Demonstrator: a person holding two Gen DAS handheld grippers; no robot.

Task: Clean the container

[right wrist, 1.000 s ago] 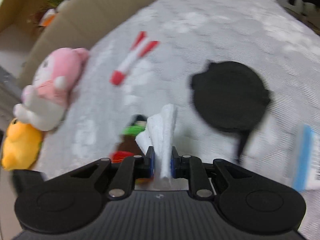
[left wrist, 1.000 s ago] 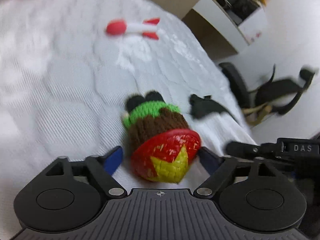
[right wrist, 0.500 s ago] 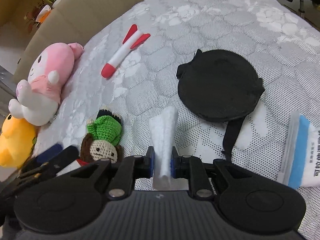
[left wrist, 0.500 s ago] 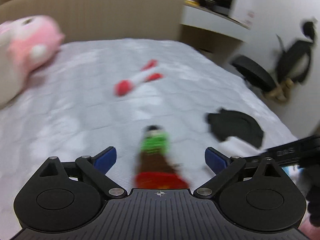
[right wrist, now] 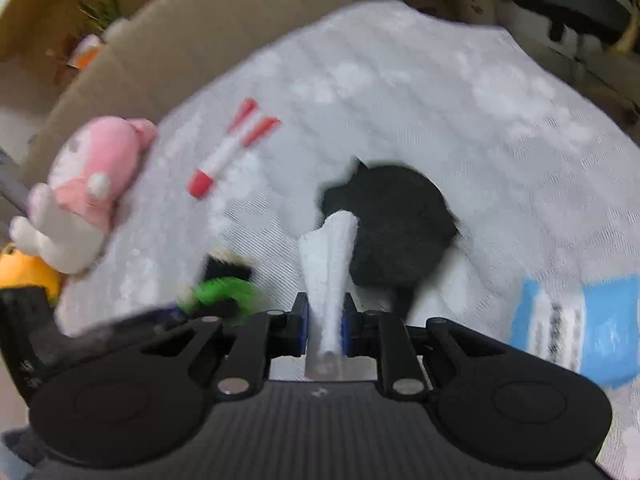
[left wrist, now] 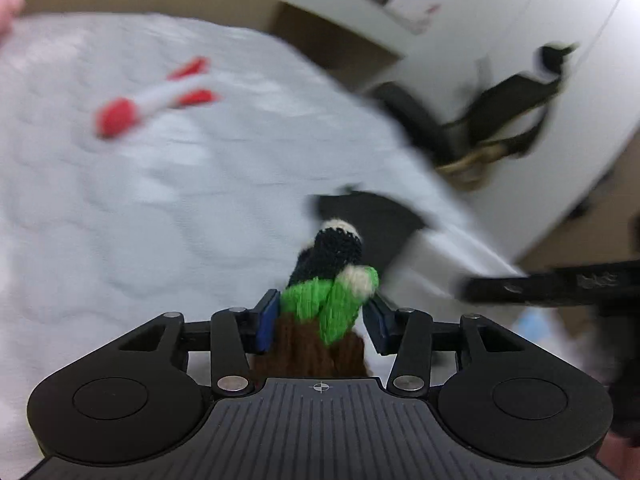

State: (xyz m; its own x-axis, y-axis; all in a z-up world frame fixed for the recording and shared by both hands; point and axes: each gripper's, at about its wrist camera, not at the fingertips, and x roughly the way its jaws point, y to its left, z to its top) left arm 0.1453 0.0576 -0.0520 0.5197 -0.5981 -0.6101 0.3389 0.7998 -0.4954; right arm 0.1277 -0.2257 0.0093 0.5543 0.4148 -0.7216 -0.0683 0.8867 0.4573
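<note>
The left hand-held gripper [left wrist: 322,320] has just been closing and now clamps a crocheted doll [left wrist: 324,312], brown, green and black, lifted above the white bed [left wrist: 120,220]. The right hand-held gripper [right wrist: 324,320] is nearly closed, pinching a folded white wipe [right wrist: 330,264]. Beyond them a flat round black container [right wrist: 394,224] lies on the bed, with a red-and-white toy rocket [right wrist: 236,146] farther off.

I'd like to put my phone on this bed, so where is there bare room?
The widest bare bedspread lies beyond the black round pouch, toward the far edge. A smaller patch lies between the rocket toy and that pouch. The side with the pink plush is crowded.
</note>
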